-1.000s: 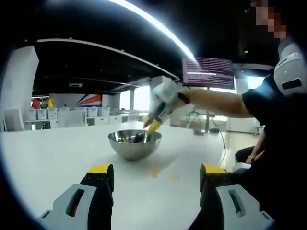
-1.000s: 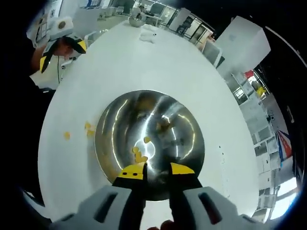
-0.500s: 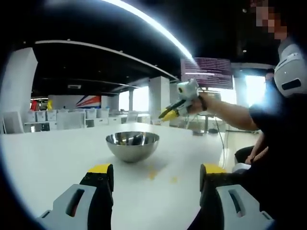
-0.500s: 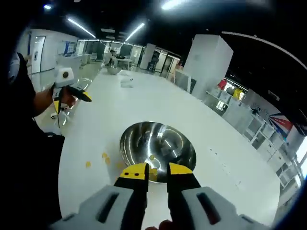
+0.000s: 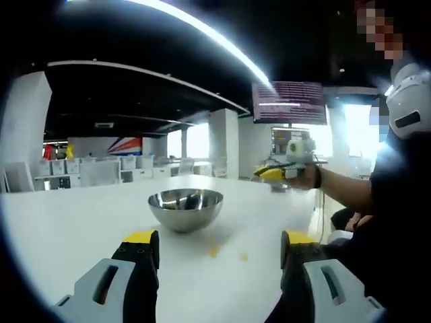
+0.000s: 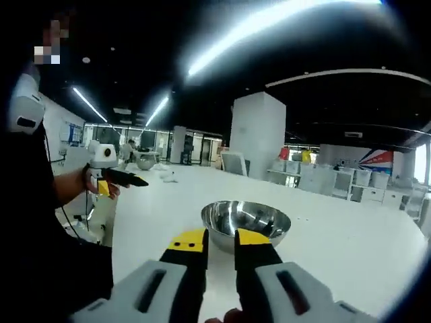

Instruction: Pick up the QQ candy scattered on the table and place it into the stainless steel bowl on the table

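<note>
The stainless steel bowl (image 5: 185, 208) stands on the white table (image 5: 67, 222); in the right gripper view the bowl (image 6: 246, 223) is just beyond my right jaws. Two yellow candies (image 5: 213, 250) lie on the table in front of it, between the bowl and my left gripper (image 5: 219, 243), which is wide open and holds nothing. My right gripper (image 6: 221, 241) has its jaws drawn almost together with nothing between them. From the left gripper view, the right gripper (image 5: 268, 173) hangs in the air to the right of the bowl. The left gripper (image 6: 126, 180) shows at the table's left edge.
The person's body and arm (image 5: 377, 202) stand along the table's right side. A second bowl (image 6: 145, 162) and white scraps (image 6: 168, 178) sit far down the long table. White pillars, desks and a screen (image 5: 289, 102) stand beyond.
My right gripper has risen from above the bowl and drawn back toward the person, tilting from looking down to level. The left gripper has stayed put.
</note>
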The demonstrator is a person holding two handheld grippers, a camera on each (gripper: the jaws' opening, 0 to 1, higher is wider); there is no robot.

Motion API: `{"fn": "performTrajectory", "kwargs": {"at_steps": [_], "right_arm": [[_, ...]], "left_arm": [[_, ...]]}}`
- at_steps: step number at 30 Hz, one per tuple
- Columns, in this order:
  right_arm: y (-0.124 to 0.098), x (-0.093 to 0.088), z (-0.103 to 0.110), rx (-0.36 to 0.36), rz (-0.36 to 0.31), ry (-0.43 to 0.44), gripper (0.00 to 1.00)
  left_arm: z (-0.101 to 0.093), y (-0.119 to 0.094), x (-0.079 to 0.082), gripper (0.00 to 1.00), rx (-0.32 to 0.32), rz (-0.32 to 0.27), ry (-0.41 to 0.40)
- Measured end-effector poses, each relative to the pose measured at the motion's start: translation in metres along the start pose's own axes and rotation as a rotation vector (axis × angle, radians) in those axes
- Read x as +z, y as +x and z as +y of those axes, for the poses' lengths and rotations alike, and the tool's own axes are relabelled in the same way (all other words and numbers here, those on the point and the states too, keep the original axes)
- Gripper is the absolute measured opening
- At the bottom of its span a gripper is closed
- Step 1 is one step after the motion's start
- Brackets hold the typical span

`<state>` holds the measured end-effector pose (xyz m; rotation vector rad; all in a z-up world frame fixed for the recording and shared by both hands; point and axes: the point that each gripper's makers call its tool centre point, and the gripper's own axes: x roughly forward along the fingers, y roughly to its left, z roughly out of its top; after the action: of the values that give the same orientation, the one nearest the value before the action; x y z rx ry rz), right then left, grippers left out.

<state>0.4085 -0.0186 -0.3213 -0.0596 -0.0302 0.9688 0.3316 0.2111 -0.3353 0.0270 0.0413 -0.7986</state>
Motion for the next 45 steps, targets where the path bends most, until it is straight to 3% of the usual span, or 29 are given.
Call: {"fn": "performTrajectory", "kwargs": {"at_steps": [2, 5, 14, 23, 34, 45], "right_arm": [[-0.006, 0.003, 0.013, -0.008, -0.05, 0.042, 0.18], [-0.01, 0.0, 0.027, 0.007, -0.05, 0.038, 0.18], [-0.01, -0.019, 0.031, -0.001, 0.029, -0.026, 0.18], [0.004, -0.046, 0.054, 0.069, 0.115, -0.042, 0.17], [0.037, -0.084, 0.08, 0.156, 0.234, -0.046, 0.17], [0.084, -0.119, 0.106, 0.264, 0.333, -0.087, 0.17]], "left_arm": [[-0.003, 0.001, 0.0, 0.74, -0.006, 0.006, 0.009], [-0.005, 0.003, 0.001, 0.74, -0.014, 0.002, 0.004], [-0.011, 0.005, 0.003, 0.74, -0.028, -0.001, 0.007], [-0.008, -0.001, 0.0, 0.74, -0.021, 0.001, 0.001], [-0.008, -0.004, -0.003, 0.74, -0.024, 0.0, -0.006], [-0.008, -0.007, -0.002, 0.74, -0.023, 0.001, -0.005]]}}
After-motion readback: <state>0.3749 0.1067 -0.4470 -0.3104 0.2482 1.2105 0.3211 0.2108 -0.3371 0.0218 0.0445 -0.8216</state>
